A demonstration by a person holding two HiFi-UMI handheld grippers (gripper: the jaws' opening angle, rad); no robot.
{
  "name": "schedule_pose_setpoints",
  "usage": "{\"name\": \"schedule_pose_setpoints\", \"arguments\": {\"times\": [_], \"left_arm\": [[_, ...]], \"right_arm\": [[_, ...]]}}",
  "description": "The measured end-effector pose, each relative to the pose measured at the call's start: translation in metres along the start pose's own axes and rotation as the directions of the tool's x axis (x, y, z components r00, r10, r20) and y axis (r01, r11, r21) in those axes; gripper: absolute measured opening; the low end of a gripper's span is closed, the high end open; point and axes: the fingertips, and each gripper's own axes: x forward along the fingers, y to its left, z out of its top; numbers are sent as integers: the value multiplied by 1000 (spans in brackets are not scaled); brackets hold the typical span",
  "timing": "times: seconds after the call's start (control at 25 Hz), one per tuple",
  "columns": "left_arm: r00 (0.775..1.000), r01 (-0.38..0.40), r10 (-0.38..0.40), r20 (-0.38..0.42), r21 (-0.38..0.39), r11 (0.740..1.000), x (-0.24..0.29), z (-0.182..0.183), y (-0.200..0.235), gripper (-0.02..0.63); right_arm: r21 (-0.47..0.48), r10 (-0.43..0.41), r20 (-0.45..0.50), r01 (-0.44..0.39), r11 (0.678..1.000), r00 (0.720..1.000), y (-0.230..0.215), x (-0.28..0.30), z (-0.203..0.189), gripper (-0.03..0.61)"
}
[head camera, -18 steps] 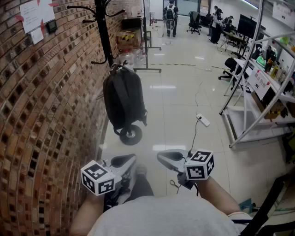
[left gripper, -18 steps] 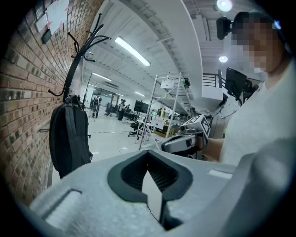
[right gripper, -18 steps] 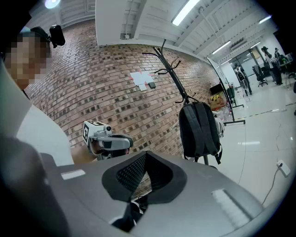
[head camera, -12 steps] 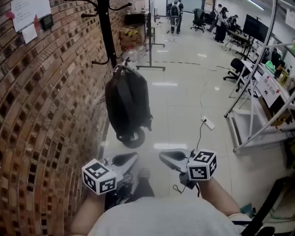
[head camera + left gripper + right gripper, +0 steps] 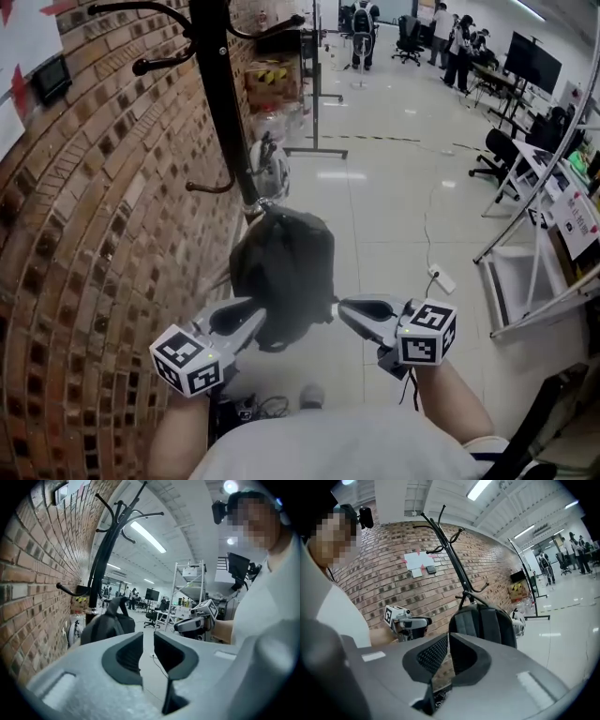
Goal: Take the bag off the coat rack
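Bag (image 5: 281,272) nearer now, left claw (image 5: 148,641) parted, wall notes (image 5: 417,562) unreadable

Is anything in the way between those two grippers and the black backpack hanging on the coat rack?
Nothing visible does. The backpack hangs from the coat rack straight ahead of the left gripper and the right gripper, with only air in front of each. The brick wall runs close along the left side.

black coat rack (image 5: 221,103) at the left brick wall (image 5: 84,244) carries the black bag (image 5: 284,274); a white power strip (image 5: 442,279) lies on the glossy floor (image 5: 375,211), right.
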Motion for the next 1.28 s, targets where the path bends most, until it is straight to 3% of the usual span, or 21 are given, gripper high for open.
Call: {"name": "schedule_pose_setpoints", "arguments": {"times": [0.32, 0.48, 0.68, 0.84, 0.96, 1.28], "left_arm": [[999, -54, 54, -5, 3, 999, 10, 15, 70, 254], [995, -72, 73, -75, 8, 997, 19, -4, 94, 310], [982, -105, 99, -160, -26, 994, 37, -25, 120, 427], [981, -82, 72, -178, -53, 995, 47, -40, 121, 442], [980, -92, 82, -183, -47, 995, 55, -43, 123, 442], [987, -57, 37, -159, -123, 991, 61, -47, 124, 442]], "right_arm": [[-36, 20, -13, -21, 999, 1000, -42, 23, 32, 128], [-41, 9, -32, -11, 999, 999, -70, 41, 36, 235], [-51, 5, -79, -9, 999, 997, -112, 66, 40, 353], [-52, -4, -107, -2, 999, 994, -142, 84, 30, 444], [-74, 11, -138, -22, 997, 990, -156, 96, 23, 465], [-119, 135, -231, -166, 979, 964, -173, 134, 13, 543]]}}
